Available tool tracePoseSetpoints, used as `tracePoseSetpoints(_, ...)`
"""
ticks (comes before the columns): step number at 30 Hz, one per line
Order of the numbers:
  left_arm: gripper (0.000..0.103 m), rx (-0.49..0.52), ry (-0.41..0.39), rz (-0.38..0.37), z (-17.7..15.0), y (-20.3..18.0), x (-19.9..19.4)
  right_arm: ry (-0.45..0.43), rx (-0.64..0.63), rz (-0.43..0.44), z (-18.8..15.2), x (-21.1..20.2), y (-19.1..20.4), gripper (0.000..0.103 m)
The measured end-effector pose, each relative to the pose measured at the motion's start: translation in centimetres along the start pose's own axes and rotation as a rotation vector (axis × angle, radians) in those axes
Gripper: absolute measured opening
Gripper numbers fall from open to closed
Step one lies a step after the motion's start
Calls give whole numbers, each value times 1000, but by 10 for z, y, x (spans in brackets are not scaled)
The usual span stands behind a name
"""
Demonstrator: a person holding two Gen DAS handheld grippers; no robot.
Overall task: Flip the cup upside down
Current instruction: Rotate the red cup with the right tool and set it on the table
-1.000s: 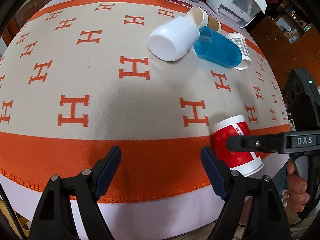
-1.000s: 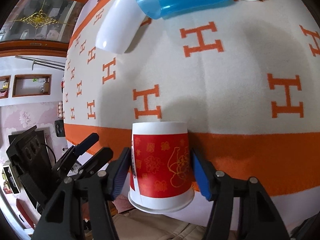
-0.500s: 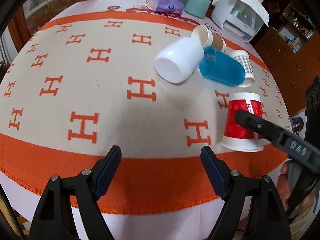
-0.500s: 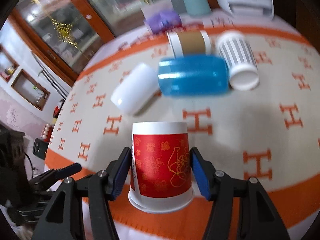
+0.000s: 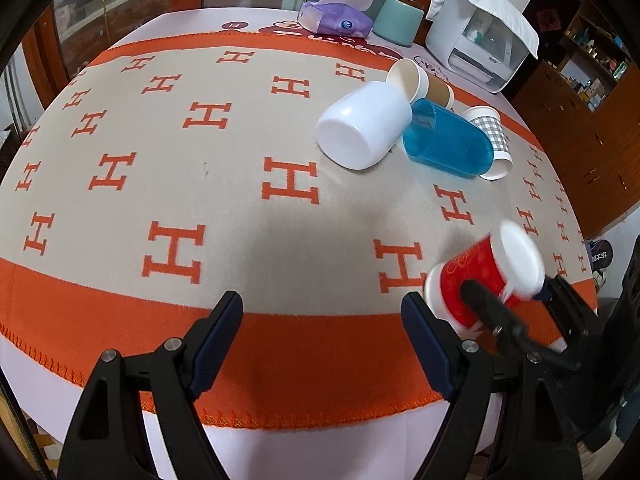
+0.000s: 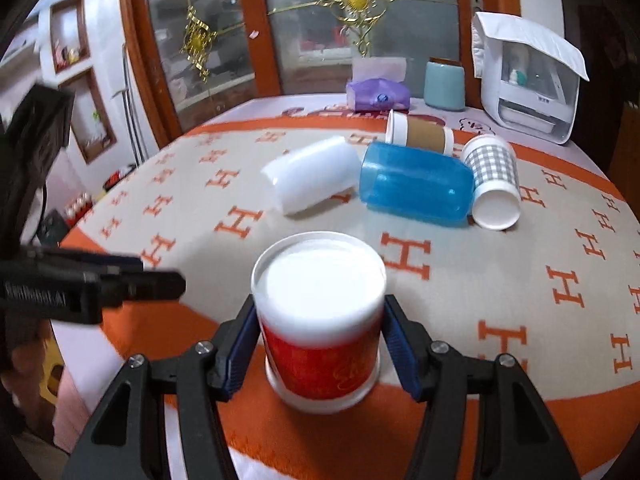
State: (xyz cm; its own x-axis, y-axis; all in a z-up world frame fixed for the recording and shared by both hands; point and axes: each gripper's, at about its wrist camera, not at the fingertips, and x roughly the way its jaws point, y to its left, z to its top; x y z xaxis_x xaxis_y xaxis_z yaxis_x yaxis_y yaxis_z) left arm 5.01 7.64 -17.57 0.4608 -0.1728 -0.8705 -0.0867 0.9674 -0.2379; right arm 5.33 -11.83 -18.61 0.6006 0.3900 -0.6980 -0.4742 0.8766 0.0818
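A red paper cup with gold print (image 6: pixel 320 344) is held between the blue pads of my right gripper (image 6: pixel 320 340), which is shut on its sides. Its white base faces up and its rim points down, close to the orange border of the blanket; I cannot tell whether it touches. In the left wrist view the red cup (image 5: pixel 480 276) appears blurred and tilted at the right, in the right gripper (image 5: pixel 508 300). My left gripper (image 5: pixel 320 340) is open and empty over the blanket's front orange border.
Several cups lie on their sides at the back: a white one (image 5: pixel 364 130), a blue one (image 5: pixel 448 144), a brown-sleeved one (image 5: pixel 420 84), a grey-checked one (image 5: pixel 492 140). Beyond stand a purple tissue pack (image 5: pixel 334 20), a teal jar (image 5: pixel 400 20), a white appliance (image 5: pixel 484 36).
My right gripper has turned the red cup over and brought it from beyond the table's front edge in over the blanket, so its white base now faces up. The left gripper stayed open.
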Motion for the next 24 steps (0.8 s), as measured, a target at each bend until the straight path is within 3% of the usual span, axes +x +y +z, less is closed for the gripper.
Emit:
tracePoseSetpoints(6, 80, 26, -5, 7, -5, -8, -4, 15, -31, -15, -7, -3, 10, 65)
tracePoseSetpoints(10, 83, 14, 5, 9, -7, -10, -7, -20, -1, -11, -8, -12, 9, 70)
tracePoseSetpoints(24, 90, 43, -12, 44, -25, -23, -29, -25, 93, -26, -26, -62, -4, 70)
